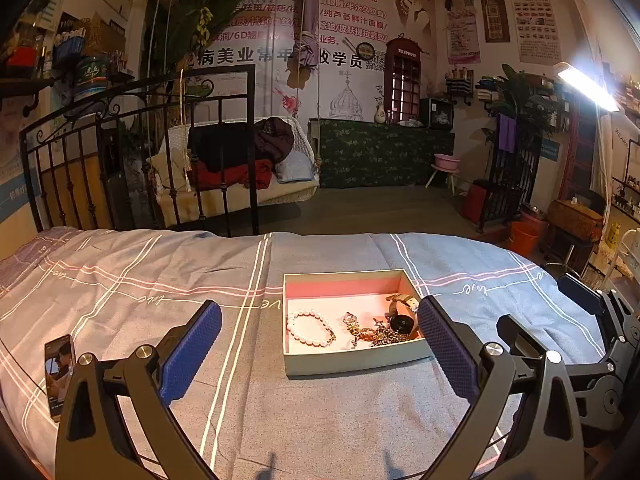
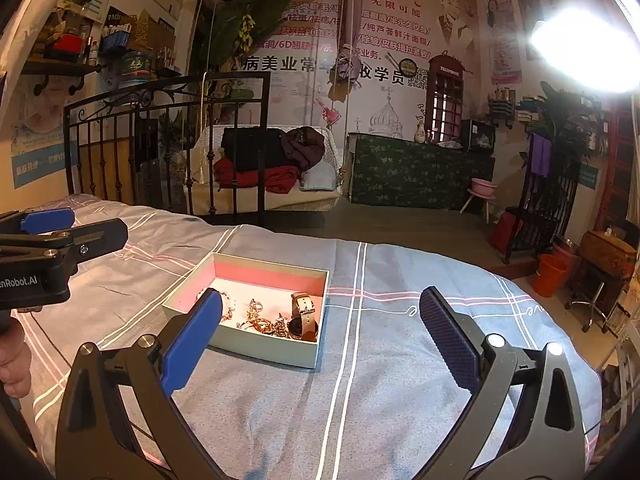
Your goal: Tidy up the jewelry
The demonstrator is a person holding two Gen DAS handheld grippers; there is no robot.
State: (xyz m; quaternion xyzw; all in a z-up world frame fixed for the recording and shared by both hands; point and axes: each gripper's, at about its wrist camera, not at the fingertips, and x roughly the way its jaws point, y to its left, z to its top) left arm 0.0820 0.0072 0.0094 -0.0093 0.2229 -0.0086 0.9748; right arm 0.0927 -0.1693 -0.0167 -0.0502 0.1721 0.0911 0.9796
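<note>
Left wrist: phone point(image 1: 59, 376) beside open claw point(image 1: 320, 344)

You are in a beauty salon. On the far wall a big advertising banner point(image 1: 320, 20) lists treatments, and posters of eyebrow shapes point(image 1: 536, 16) hang to the right. Near you is a treatment bed point(image 1: 120, 280), and a swing seat point(image 1: 240, 160) hangs behind it.

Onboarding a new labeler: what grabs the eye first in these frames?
The open box mid-bed on the checked bedspread, holding a pearl bracelet, tangled gold chains and a watch. Both grippers, left and right, hover open and empty; a bright lamp glares upper right.
</note>
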